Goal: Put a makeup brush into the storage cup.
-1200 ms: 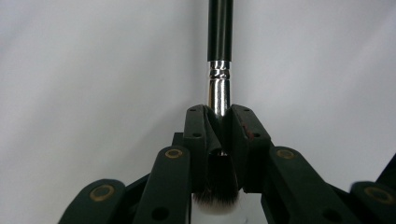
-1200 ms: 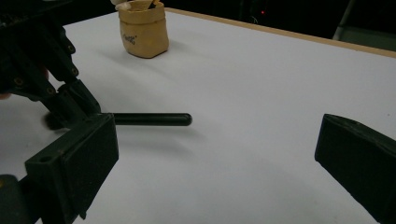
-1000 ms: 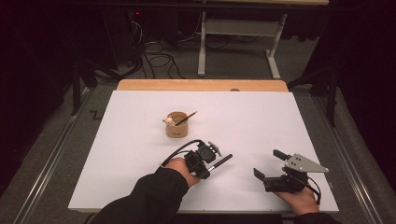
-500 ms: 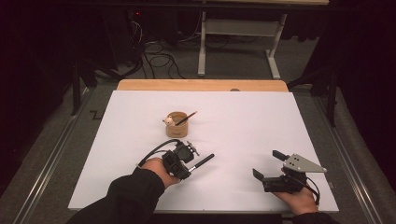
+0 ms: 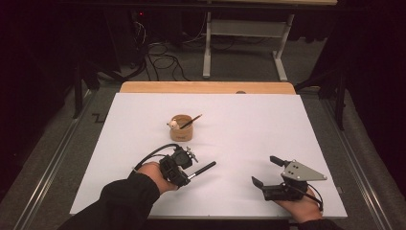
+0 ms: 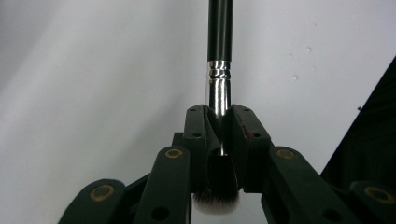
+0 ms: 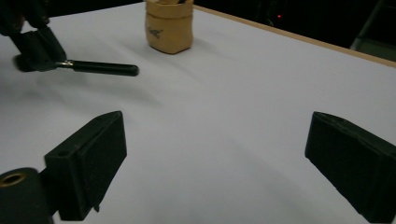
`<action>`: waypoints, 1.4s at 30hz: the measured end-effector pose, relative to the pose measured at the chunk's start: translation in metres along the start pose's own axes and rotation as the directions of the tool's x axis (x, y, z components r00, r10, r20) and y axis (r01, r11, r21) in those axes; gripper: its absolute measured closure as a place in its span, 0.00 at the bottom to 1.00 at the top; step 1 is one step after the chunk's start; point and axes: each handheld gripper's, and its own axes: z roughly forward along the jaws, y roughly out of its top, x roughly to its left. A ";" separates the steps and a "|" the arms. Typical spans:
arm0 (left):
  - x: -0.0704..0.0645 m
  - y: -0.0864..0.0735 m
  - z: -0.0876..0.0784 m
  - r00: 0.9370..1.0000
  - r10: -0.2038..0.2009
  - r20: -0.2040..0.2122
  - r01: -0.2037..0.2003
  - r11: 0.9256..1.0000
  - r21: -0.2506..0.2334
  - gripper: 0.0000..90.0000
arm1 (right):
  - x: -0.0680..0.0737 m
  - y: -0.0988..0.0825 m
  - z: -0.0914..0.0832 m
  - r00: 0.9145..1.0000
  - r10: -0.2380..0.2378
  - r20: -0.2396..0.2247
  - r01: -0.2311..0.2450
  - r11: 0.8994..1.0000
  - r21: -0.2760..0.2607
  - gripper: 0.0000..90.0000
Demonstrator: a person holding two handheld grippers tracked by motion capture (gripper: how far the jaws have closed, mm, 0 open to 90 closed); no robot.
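left gripper view reveals brush bristles behind the clamped left claw.

High view looks forward and down from above the white rectangular table. Both gripper views sit low, close — the right one shares the tan round holder with it.
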 end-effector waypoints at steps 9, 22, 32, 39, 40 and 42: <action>-0.003 0.010 -0.005 1.000 0.030 0.009 -0.030 0.999 0.030 0.86 | 0.021 0.017 0.017 0.992 -0.112 -0.051 0.115 0.992 0.055 0.17; -0.005 0.017 0.001 0.997 0.061 0.042 -0.064 0.994 0.084 0.86 | 0.037 0.030 0.038 0.966 -0.218 -0.139 0.237 0.962 0.138 0.18; -0.010 0.026 -0.002 0.996 0.080 0.045 -0.085 0.990 0.113 0.86 | 0.056 0.037 0.053 0.922 -0.351 -0.161 0.375 0.913 0.159 0.31; -0.014 0.031 -0.004 0.991 0.119 0.064 -0.127 0.980 0.156 0.86 | 0.060 0.036 0.056 0.898 -0.405 -0.172 0.433 0.884 0.178 0.38; -0.014 0.032 -0.005 0.990 0.125 0.065 -0.135 0.978 0.162 0.86 | 0.061 0.035 0.057 0.894 -0.414 -0.175 0.442 0.879 0.177 0.40; -0.015 0.033 -0.005 0.989 0.131 0.070 -0.141 0.976 0.166 0.86 | 0.062 0.035 0.057 0.887 -0.426 -0.176 0.455 0.871 0.184 0.41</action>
